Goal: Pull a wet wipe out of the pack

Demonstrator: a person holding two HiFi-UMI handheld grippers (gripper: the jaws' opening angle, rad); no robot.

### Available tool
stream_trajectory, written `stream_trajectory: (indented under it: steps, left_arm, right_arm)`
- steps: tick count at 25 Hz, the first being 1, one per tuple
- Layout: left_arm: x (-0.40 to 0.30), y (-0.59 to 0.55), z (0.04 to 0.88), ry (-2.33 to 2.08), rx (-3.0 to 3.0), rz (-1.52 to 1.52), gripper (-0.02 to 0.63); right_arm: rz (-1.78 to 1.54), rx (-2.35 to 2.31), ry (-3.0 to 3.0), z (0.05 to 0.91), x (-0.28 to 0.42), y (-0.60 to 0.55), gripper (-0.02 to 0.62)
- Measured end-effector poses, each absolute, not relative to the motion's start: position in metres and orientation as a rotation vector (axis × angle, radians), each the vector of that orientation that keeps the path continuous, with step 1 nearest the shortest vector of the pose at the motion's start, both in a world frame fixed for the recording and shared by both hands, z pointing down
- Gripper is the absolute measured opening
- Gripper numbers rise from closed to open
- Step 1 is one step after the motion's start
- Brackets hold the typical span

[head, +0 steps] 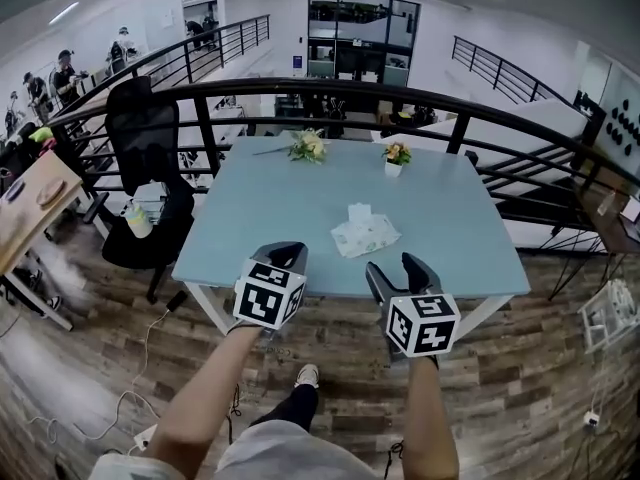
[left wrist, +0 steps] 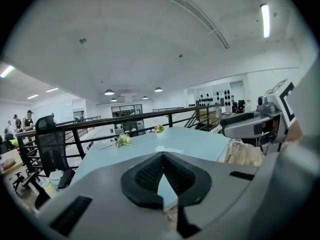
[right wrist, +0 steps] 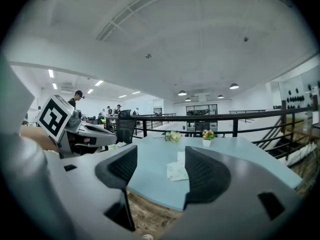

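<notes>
Blue table: wipe pack, flowers behind, chair left

The table top is smooth and matt, pale blue — the floor is grainy wood planks. The railing looks like dark painted metal; the wipe pack, crinkled soft film.

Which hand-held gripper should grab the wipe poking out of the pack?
Right: the right hand-held gripper is open, the pack framed between its jaws; the left hand-held gripper is shut and farther off.
</notes>
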State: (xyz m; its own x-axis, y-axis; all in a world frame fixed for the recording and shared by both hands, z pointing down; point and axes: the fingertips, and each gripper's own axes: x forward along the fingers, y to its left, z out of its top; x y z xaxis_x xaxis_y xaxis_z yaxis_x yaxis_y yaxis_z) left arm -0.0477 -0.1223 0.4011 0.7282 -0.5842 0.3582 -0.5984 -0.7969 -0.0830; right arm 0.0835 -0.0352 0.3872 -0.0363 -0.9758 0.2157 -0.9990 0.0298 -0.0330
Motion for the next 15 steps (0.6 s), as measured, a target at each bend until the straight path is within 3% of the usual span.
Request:
stream_trajectory:
  steps: [15]
  left_arm:
    - [0.007, -0.261, 0.401, -0.993, 2.841, 0.594, -0.005]
  right_arm:
    - [0.300, 2.034, -2.139, 0.383, 0.141, -0.176, 0.281]
